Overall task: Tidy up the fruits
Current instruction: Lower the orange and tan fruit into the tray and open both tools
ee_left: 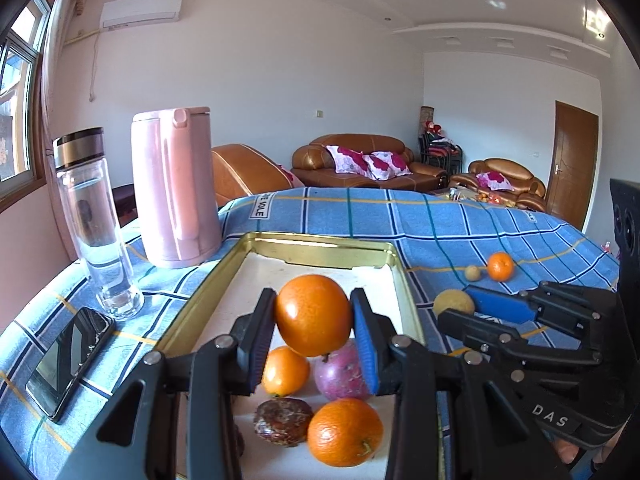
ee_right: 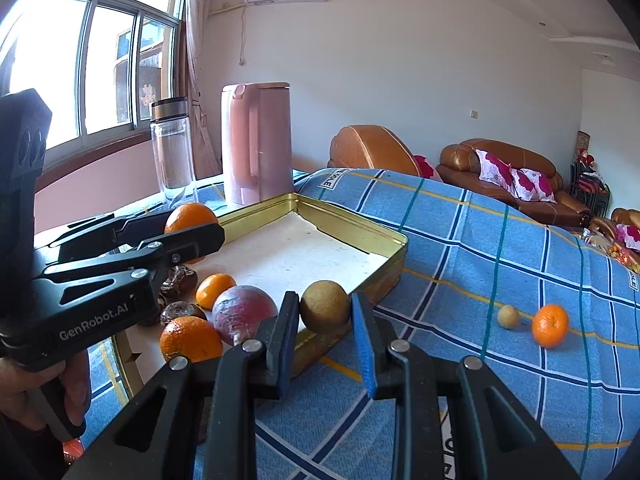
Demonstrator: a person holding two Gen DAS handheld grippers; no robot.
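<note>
My left gripper is shut on an orange and holds it above the gold tin tray. Below it in the tray lie a small orange, a purple fruit, a dark wrinkled fruit and a bigger orange. My right gripper is shut on a round yellow-brown fruit, beside the tray's near right rim. On the blue checked cloth further right rest a small yellow fruit and a small orange.
A pink kettle and a clear water bottle stand behind the tray on the left. A phone lies flat left of the tray. A hand grips the left tool. Sofas stand beyond the table.
</note>
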